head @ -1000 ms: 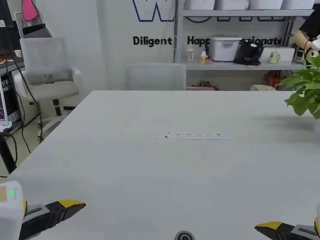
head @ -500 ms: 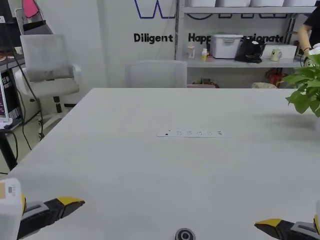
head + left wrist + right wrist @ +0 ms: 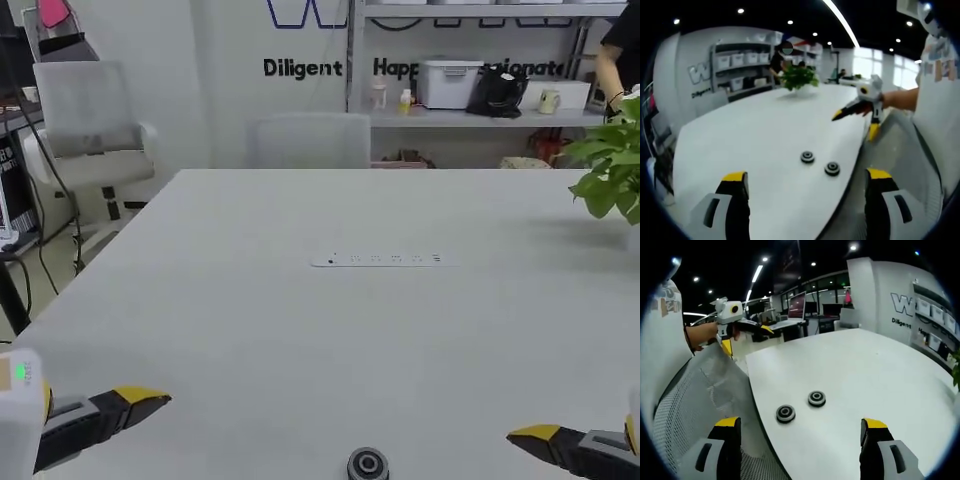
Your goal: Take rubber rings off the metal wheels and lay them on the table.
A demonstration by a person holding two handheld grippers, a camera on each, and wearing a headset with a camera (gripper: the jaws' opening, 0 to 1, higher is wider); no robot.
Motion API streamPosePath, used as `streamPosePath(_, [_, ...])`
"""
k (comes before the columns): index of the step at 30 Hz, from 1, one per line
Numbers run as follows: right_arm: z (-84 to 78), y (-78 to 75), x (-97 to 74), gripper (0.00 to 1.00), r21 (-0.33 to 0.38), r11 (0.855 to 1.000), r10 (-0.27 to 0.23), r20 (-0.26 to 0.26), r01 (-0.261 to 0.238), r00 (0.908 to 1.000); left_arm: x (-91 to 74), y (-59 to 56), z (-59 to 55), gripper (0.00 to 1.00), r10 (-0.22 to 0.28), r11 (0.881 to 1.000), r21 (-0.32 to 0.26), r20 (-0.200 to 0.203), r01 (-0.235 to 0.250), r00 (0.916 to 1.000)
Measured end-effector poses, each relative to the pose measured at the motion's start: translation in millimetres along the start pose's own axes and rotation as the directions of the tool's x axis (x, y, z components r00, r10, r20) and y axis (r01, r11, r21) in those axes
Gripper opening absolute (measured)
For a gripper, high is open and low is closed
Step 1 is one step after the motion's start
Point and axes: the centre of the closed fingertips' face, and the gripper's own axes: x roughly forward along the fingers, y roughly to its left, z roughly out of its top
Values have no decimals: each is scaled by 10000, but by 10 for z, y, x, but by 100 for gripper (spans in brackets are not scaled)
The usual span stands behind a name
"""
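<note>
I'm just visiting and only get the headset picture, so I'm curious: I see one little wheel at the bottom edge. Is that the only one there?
Observer: No, there are two. The second wheel lies beside the first wheel, not touching it, closer to the edge of the table.
Operator: Are the tools holding anything?
Observer: No. The left gripper has its jaws wide apart with nothing between them.
Operator: And the other one?
Observer: The right gripper is the same: jaws apart, gripping nothing.
</note>
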Motion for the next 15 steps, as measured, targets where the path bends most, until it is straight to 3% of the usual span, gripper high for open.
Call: streamPosePath(15, [22, -10, 24, 99, -326, 9994, 130, 42, -128, 9999, 85, -11, 43, 97, -232, 9993, 279, -4, 232, 9997])
